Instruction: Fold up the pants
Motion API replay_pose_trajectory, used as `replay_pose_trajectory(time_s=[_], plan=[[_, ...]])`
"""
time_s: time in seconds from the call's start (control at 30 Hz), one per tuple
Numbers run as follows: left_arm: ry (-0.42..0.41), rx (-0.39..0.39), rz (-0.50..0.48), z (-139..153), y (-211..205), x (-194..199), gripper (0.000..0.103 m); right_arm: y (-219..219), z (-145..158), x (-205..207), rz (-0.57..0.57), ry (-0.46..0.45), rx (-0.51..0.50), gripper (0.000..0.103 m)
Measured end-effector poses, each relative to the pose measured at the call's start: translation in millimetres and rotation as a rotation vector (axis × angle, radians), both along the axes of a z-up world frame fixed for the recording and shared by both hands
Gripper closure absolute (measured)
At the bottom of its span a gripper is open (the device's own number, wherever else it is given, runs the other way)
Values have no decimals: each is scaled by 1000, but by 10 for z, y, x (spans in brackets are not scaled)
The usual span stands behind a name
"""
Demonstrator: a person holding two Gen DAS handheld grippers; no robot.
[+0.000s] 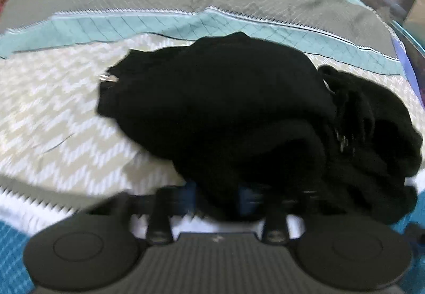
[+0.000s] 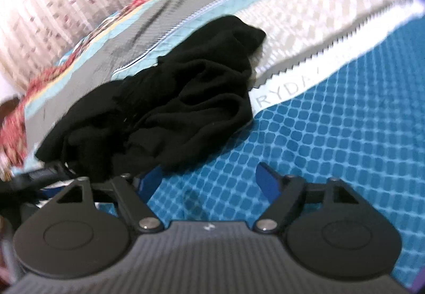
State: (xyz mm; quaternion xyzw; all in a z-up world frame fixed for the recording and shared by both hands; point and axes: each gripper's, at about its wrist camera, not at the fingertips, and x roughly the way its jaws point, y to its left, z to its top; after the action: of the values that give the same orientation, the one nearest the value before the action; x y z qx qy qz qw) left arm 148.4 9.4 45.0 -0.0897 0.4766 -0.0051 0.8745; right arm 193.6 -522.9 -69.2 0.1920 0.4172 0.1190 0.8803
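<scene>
— Fingers of the left gripper, what are they doing?
— Nearly together, pinching the near edge of the black pants, heaped on the bedspread
— And the right gripper?
— Blue fingers spread, empty, over the blue-checked bedspread; pants bunched up left, just touching the left finger

Matt black knit cloth pants on quilted, stitched cotton-like bedspread, printed patterns.
</scene>
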Motion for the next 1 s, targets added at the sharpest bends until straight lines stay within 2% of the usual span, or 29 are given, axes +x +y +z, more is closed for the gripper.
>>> replay_pose_trajectory(time_s=[0.07,0.13,0.2,0.23,0.27,0.33,0.37,0.43,0.5,0.53,0.57,0.63,0.67,0.7,0.73,0.8,0.83,0.87,0.93,0.97,1.0], plan=[[-48,13,40,195,18,206,86,3,-35,107,-19,16,37,23],[-174,58,75,483,27,359,85,63,-23,178,-20,17,57,23],[-269,40,126,742,95,434,74,162,-12,251,-6,17,70,23],[-292,21,161,823,138,429,53,233,-10,278,6,21,77,23],[-311,8,183,874,172,392,39,287,-5,282,18,23,83,23],[-335,11,173,869,180,232,34,388,-16,311,46,28,90,22],[-324,20,154,817,154,144,26,452,-31,317,62,31,90,22],[-270,30,123,630,81,-46,18,542,-67,346,80,28,84,22],[-205,14,91,403,13,-208,17,597,-86,380,87,12,71,25],[-153,-8,76,288,-18,-245,17,603,-84,418,86,5,67,33],[-92,-50,69,170,-25,-269,17,610,-79,447,82,-1,59,41],[42,-192,72,-108,-25,-249,15,607,-87,495,64,7,31,67],[101,-269,77,-228,-14,-232,11,586,-89,519,56,18,42,73],[152,-347,84,-333,-18,-213,7,546,-97,523,54,40,78,83],[158,-397,94,-378,-32,-223,0,488,-109,515,58,69,134,87],[139,-469,87,-367,-44,-233,0,430,-64,447,75,103,236,88],[139,-539,80,-373,-28,-233,8,435,-8,390,98,101,272,89],[132,-589,86,-367,-3,-246,47,458,61,310,129,88,297,89],[140,-618,77,-351,43,-224,89,517,194,171,191,77,334,90],[125,-601,91,-300,88,-259,91,553,255,95,222,76,357,90],[95,-589,101,-225,143,-321,92,585,310,37,244,73,368,96]])
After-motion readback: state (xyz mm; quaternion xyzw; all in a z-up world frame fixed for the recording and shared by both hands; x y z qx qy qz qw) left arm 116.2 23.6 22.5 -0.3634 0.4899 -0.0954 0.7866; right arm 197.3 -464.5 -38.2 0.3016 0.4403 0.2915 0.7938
